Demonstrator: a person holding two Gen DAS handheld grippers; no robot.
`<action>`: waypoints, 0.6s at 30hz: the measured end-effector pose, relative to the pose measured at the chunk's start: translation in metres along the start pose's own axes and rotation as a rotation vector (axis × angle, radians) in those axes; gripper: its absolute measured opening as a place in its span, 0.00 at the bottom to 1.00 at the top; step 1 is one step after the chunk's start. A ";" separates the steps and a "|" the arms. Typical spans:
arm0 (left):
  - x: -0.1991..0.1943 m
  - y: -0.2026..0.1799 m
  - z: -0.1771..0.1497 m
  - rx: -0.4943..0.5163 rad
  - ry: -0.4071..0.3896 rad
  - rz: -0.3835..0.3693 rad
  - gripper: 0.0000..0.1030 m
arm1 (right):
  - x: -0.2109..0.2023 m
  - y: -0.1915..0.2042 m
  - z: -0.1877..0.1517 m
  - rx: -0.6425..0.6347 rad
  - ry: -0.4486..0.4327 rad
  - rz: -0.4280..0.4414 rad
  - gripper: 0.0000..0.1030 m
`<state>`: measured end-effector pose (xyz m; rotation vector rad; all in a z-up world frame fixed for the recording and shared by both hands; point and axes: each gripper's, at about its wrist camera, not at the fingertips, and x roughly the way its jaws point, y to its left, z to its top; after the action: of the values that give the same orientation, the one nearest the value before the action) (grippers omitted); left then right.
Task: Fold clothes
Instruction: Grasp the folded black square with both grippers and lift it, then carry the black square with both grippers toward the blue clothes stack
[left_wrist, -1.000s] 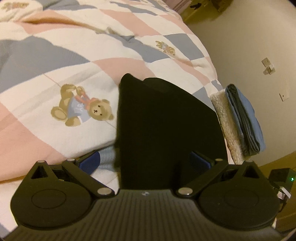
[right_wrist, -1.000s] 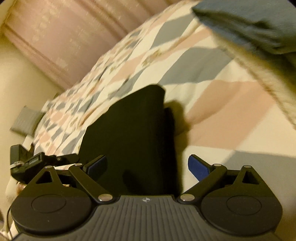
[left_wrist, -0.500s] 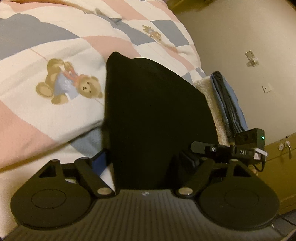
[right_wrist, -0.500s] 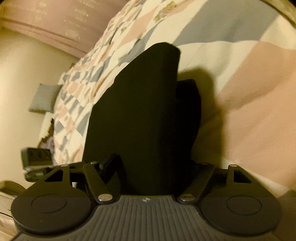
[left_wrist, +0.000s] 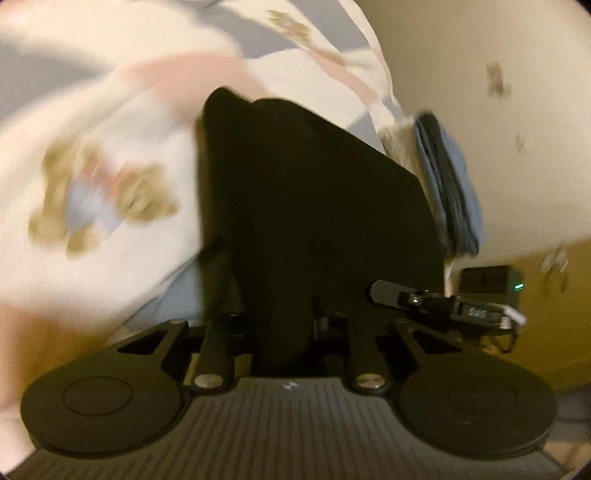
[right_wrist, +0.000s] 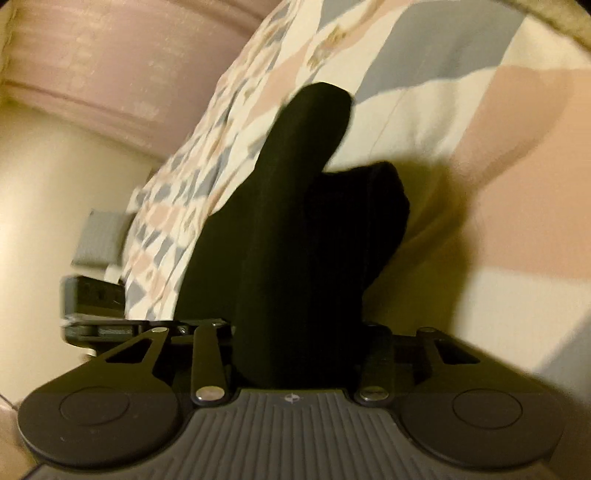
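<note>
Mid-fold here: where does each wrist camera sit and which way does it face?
Left wrist: sits behind the left tool, facing the black garment, the folded blue clothes and a wall; the right tool shows.
Right wrist: sits behind the right tool, facing the garment across the patchwork quilt toward a pink curtain; the left tool shows.
Shared: garment, quilt.

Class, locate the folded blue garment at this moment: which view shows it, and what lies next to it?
Only the left wrist view shows the folded blue garment, at right, on a fleecy cream item at the quilt edge, beside the black garment.
</note>
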<state>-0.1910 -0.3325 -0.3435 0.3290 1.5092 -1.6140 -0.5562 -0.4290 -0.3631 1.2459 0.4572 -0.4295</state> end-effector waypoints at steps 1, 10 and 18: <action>-0.004 -0.013 0.008 0.043 0.020 0.034 0.17 | -0.007 0.006 -0.007 0.037 -0.027 -0.006 0.38; -0.044 -0.133 0.085 0.407 0.234 0.054 0.17 | -0.103 0.099 -0.057 0.310 -0.396 -0.097 0.37; 0.000 -0.269 0.181 0.826 0.364 -0.129 0.17 | -0.181 0.124 -0.037 0.402 -0.798 -0.202 0.37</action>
<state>-0.3225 -0.5288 -0.1213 1.0380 1.0427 -2.3257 -0.6427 -0.3499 -0.1746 1.2932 -0.2033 -1.1733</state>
